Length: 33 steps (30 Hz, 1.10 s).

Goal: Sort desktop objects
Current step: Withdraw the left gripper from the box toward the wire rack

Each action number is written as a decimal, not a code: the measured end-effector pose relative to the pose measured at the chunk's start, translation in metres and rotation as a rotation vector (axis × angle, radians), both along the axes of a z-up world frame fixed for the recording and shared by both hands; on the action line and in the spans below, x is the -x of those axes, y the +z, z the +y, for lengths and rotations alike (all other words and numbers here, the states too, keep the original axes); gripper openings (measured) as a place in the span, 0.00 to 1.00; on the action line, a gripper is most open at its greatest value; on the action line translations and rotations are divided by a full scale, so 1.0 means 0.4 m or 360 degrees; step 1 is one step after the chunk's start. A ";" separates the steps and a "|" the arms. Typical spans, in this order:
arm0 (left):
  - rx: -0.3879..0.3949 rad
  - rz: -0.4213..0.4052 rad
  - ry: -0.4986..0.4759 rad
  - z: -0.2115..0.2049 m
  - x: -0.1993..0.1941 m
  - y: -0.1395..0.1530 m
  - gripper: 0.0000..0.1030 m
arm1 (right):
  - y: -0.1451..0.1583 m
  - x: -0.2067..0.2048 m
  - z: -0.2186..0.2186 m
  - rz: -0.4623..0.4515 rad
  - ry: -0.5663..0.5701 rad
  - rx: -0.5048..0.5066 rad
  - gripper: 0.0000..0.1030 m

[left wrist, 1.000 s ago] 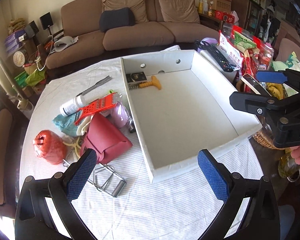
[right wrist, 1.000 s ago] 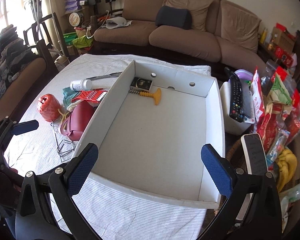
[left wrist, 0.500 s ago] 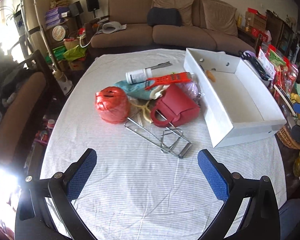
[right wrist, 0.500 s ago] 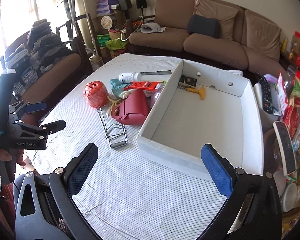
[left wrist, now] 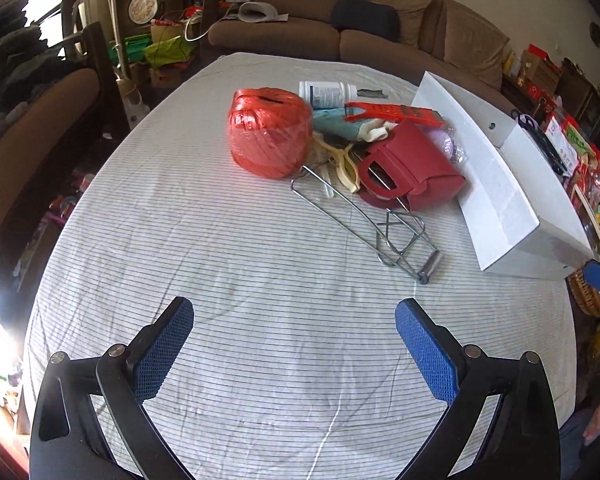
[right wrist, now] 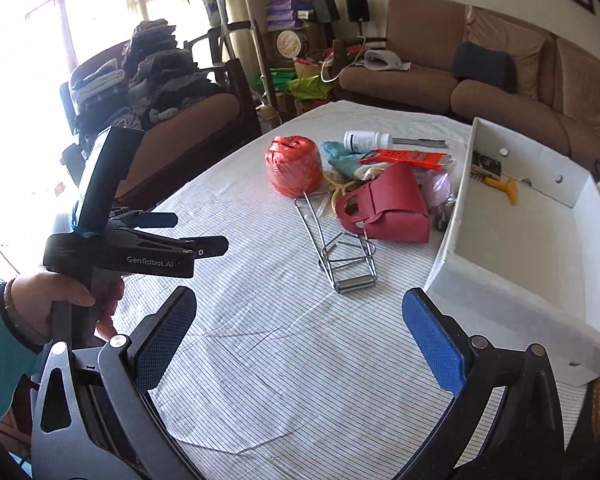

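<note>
- White box (right wrist: 512, 240), approx. 3 o'clock on table (left wrist: 260, 280): holds only a yellow-handled corkscrew (right wrist: 502, 188) and a small dark pack (right wrist: 487, 163), both at its far end. Rest of box bare.
- Red twine ball (left wrist: 269, 132), bottle (left wrist: 327, 95), orange grater (left wrist: 396, 114), red pouch (left wrist: 412, 166), wire rack (left wrist: 364, 220): unsorted pile, approx. 12–1 o'clock in left view, just beside box's outer wall.
- Left gripper (left wrist: 294, 350): jaws wide apart, nothing held, over bare cloth.
- Right gripper (right wrist: 298, 338): jaws wide apart, nothing held.
- Est. progress: early; most items left.
</note>
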<state>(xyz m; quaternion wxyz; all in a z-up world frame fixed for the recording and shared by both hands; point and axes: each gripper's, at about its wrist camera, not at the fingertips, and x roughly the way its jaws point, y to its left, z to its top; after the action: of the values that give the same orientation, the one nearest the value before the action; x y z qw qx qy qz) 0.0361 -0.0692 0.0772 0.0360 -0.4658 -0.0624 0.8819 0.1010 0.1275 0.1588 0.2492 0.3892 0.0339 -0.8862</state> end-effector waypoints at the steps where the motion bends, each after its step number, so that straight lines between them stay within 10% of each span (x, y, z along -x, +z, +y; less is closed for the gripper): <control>1: -0.0004 -0.0001 0.0009 -0.005 0.007 -0.013 1.00 | -0.014 0.003 -0.013 -0.0003 0.0023 0.0007 1.00; 33: -0.0273 0.0041 0.0173 -0.149 0.142 -0.086 1.00 | -0.334 0.383 -0.160 -0.0242 -0.0095 -0.0279 1.00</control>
<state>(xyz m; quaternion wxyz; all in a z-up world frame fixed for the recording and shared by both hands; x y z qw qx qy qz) -0.0207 -0.1287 0.0428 0.0287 -0.4455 -0.1623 0.8800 -0.0524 0.0635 0.0252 0.1894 0.4766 0.0807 -0.8547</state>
